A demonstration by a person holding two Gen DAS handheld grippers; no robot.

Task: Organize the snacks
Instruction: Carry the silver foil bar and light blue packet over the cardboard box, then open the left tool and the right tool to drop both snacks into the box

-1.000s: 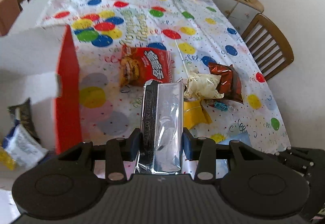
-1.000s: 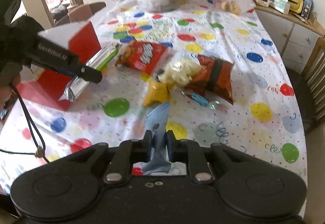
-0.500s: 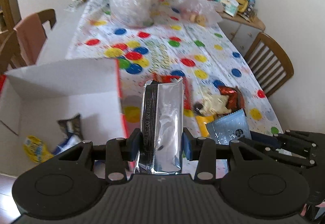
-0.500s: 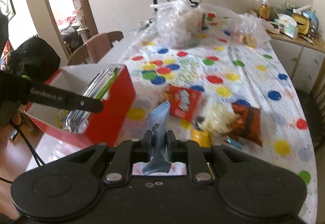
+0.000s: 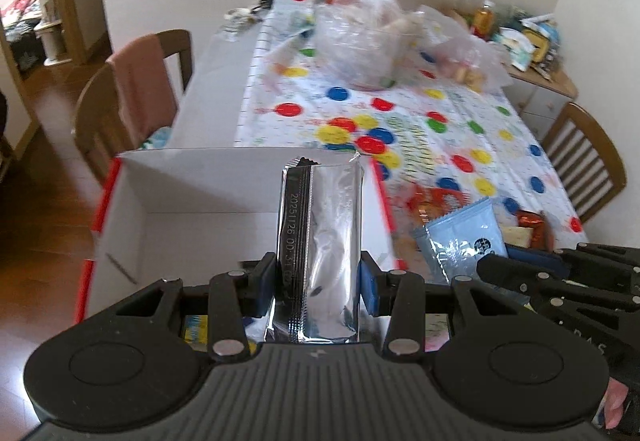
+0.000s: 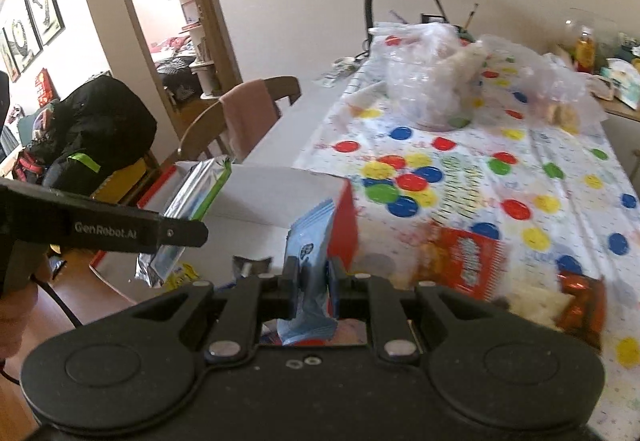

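Your left gripper [image 5: 318,275] clamps a silver foil snack packet [image 5: 320,241], your right gripper [image 6: 312,277] a pale-blue sachet [image 6: 310,241], both poised over the red-sided white cardboard box [image 5: 192,181] for dropping in.

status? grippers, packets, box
Left gripper shut on silver packet, over box. Right gripper shut on blue packet, beside it. Nothing blocking.

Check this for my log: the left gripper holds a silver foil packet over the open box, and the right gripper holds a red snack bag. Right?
Not quite. The right gripper holds a light blue packet, not a red one, as the right wrist view shows. The rest stands: the left gripper holds the silver foil packet over the open box.
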